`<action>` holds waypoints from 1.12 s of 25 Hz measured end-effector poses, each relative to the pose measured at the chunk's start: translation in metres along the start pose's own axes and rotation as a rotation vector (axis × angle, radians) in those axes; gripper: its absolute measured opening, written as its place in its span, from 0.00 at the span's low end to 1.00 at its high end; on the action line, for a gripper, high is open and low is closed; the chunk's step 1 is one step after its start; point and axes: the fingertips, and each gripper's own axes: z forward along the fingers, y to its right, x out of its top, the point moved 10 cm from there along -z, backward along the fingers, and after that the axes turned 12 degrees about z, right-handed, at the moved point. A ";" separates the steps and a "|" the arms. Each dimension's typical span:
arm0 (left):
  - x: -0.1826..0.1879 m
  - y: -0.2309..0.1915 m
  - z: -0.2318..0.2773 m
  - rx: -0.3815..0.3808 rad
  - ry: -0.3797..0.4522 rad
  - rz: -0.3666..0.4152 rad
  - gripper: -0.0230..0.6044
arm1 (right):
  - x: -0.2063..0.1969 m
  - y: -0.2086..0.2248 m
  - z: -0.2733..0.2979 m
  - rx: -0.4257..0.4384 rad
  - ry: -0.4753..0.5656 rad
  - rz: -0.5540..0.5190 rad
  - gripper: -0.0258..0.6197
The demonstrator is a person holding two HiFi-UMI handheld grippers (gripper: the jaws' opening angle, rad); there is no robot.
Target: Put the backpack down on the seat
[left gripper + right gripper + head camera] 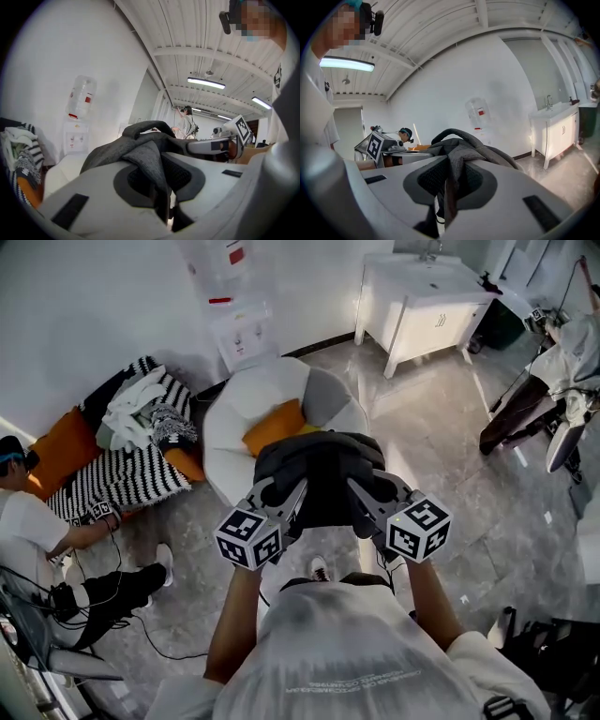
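Both my left tongs (292, 501) and right tongs (358, 502) clamp the soft grey backpack (323, 465) by a round white seat (230, 423) holding an orange cushion (274, 426).

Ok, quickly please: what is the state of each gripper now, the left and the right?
The left gripper is closed on the backpack, pinching its fabric.
The right gripper is closed on the same backpack.

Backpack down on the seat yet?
Not yet: the backpack hangs from left gripper and right gripper, both shut on its fabric, at the front of the seat.
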 end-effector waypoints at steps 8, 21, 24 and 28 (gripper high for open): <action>-0.001 -0.003 0.001 -0.011 -0.022 0.010 0.13 | 0.000 0.000 0.002 -0.013 -0.009 -0.006 0.11; -0.004 -0.029 0.005 0.023 -0.044 -0.013 0.13 | 0.008 0.010 0.032 0.013 -0.036 -0.009 0.11; -0.007 -0.031 0.013 0.032 -0.041 -0.009 0.13 | 0.007 0.018 0.036 0.017 -0.032 -0.014 0.11; -0.011 -0.033 0.024 0.035 -0.039 0.003 0.13 | 0.007 0.032 0.038 0.025 -0.028 -0.016 0.11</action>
